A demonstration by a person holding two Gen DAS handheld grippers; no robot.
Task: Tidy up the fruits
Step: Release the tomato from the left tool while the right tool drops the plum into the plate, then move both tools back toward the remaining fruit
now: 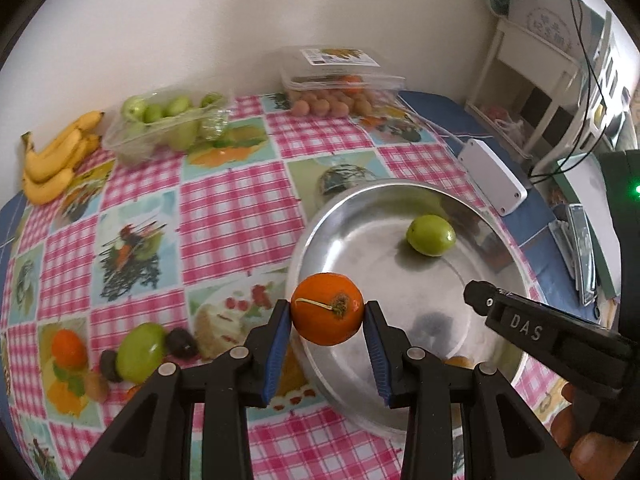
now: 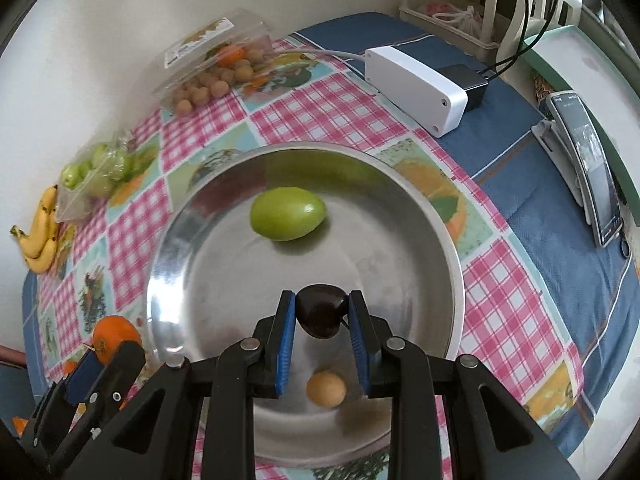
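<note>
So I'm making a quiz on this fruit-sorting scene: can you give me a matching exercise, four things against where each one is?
1. orange
2. dark fruit
3. green fruit
4. bananas

A. lying in the metal bowl
B. held in the right gripper
C. on the table by the wall
D. held in the left gripper

Pairs: 1-D, 2-B, 3-A, 4-C

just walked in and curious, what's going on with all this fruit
A person is sorting fruit into a metal bowl with two hand-held grippers. The left hand-held gripper holds an orange at the bowl's rim; the right hand-held gripper holds a dark fruit over the bowl. A green fruit and a small tan fruit already lie inside.
</note>
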